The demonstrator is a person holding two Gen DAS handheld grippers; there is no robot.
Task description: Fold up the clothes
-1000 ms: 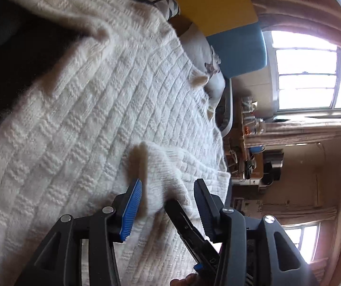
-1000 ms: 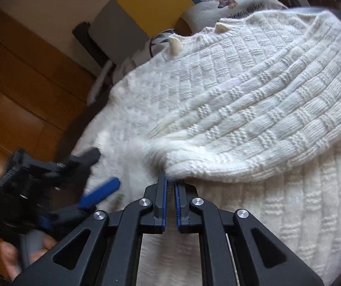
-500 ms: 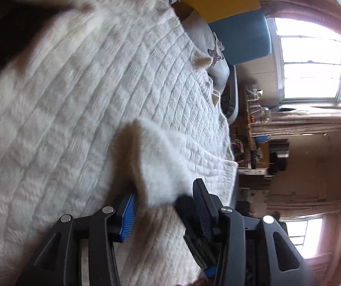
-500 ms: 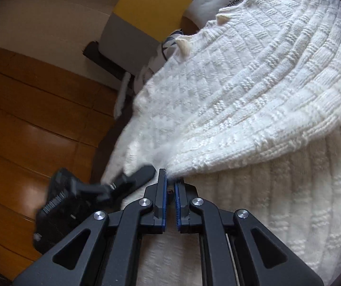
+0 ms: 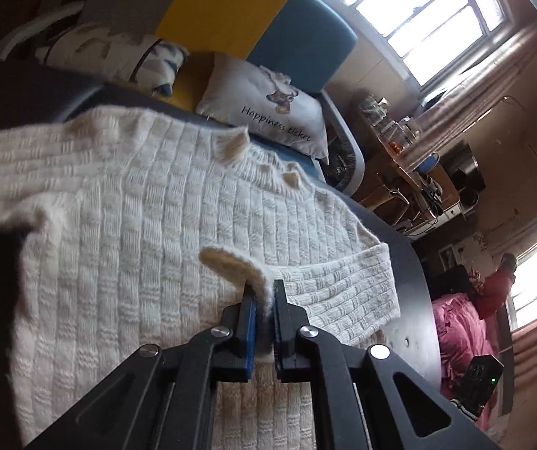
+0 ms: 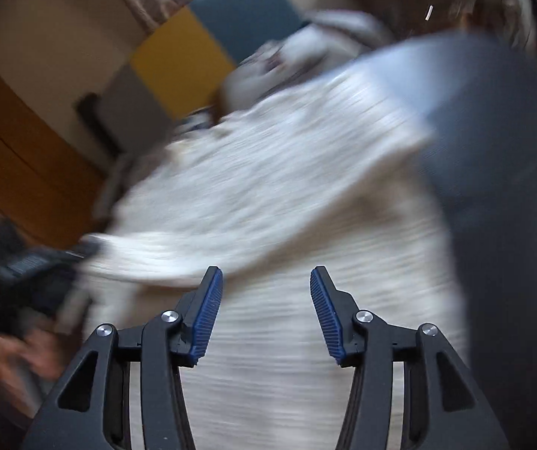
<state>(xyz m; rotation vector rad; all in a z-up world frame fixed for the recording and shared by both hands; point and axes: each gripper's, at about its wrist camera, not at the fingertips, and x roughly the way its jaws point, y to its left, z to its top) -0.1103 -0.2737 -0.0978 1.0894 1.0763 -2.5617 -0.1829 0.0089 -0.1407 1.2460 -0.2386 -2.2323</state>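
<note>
A cream knitted sweater (image 5: pixel 126 232) lies spread over a dark round table (image 5: pixel 411 300). One sleeve (image 5: pixel 343 285) is folded across its body. My left gripper (image 5: pixel 264 292) is shut on the sleeve's cuff (image 5: pixel 231 262), which sticks up between the pads. The right wrist view is blurred: the sweater (image 6: pixel 268 195) fills the middle, and my right gripper (image 6: pixel 266 281) hovers over it with its jaws opening and nothing between them. The left gripper (image 6: pixel 32 281) shows at the left edge there, held by a hand (image 6: pixel 17 352), gripping the sleeve end.
A pillow with lettering (image 5: pixel 268 108) and a patterned cushion (image 5: pixel 118 56) lie behind the table on a yellow, grey and blue seat (image 5: pixel 231 15). A cluttered desk (image 5: pixel 411 172) and a pink bedspread (image 5: pixel 459 330) lie right. Wooden floor (image 6: pixel 17 157) is at the left.
My left gripper closed on the sleeve cuff, rose and rolled upright. My right gripper let go of the cuff, opened and swung away to the right across the sweater.
</note>
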